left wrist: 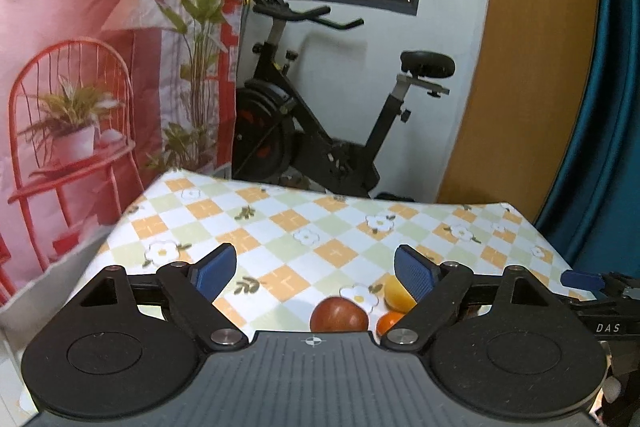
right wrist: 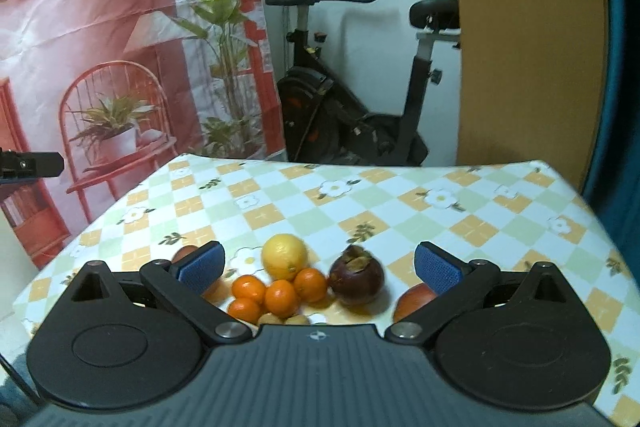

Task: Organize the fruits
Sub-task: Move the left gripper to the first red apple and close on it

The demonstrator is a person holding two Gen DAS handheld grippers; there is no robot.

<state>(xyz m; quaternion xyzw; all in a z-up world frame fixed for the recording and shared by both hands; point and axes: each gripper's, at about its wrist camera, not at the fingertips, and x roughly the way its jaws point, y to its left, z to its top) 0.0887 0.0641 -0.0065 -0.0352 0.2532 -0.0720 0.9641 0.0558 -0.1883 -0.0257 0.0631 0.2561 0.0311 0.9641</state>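
Barely started: lemon [right wrist: 285, 255], 4 tangerines [right wrist: 279, 292], mangosteen [right wrist: 357, 280] still clumped on the worktop [right wrist: 400, 203]; left claw [left wrist: 315, 271] and right claw [right wrist: 318, 267] both released, empty.

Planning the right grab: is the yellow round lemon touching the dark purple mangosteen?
Apart. The right wrist view shows checkered cloth between the yellow round lemon and the dark purple mangosteen.

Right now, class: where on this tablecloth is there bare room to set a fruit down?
Free: the far half of the table, beyond the lemon, and its right side. Crowded: the near edge, with small oranges and the dark mangosteen.
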